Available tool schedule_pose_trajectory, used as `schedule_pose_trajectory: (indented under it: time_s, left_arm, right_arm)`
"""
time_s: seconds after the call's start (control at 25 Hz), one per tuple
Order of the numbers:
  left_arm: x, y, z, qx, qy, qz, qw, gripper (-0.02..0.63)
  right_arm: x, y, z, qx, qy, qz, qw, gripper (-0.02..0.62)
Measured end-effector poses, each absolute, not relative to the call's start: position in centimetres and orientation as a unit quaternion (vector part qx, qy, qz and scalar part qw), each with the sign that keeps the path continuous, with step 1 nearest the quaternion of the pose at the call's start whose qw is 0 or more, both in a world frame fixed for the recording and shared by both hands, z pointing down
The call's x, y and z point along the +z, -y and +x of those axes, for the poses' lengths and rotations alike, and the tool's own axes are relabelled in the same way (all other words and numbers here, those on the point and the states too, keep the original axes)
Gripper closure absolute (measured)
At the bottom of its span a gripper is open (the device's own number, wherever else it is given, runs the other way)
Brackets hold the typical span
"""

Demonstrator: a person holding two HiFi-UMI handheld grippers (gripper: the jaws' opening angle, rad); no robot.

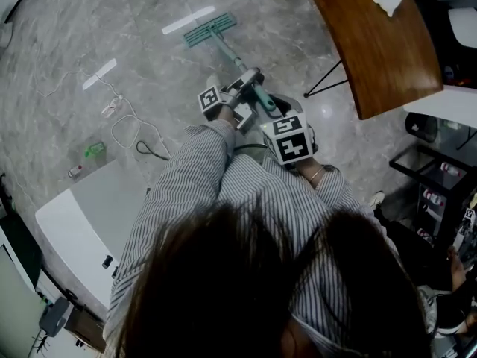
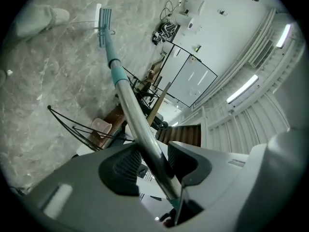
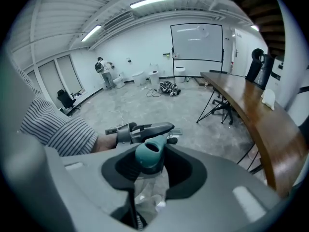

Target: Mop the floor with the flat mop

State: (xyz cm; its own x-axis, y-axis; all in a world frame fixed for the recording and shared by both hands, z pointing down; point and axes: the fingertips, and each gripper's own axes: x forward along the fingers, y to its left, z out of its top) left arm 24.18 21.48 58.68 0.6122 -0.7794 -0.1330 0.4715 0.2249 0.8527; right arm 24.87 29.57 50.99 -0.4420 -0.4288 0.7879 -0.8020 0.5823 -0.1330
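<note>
Flat mop (image 1: 227, 53) is pinched by both my grippers. My right gripper (image 3: 149, 162) is clamped on the teal top end (image 3: 150, 153) of the handle. My left gripper (image 2: 152, 159) is further down, jaws pressed onto the metal pole (image 2: 126, 100). The mop head (image 1: 211, 30) lies on the marble floor (image 1: 149, 21) ahead of me, with a white strip (image 1: 188, 19) just beside it. To stroke well, I reckon: firm grip at both points, push along the pole, head flat down, steer clear of the cable (image 1: 127, 129) on my left.
</note>
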Motion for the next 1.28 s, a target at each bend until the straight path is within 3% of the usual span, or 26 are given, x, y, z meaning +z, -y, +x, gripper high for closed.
schedule_pose_trajectory:
  time_s: [0.6,1.28]
  left_arm:
    - [58.0,0.6,8.9,-0.4,0.154,0.45,0.783,0.439]
    - [59.6,29.6,-7.4,-0.468,0.222,0.421,0.745,0.43]
  right_arm:
    - [50.0,-7.1,9.0,0.271,0.807,0.383,0.358,0.471]
    - [51.8,21.8,-6.5,0.243,0.842,0.293,0.382,0.446]
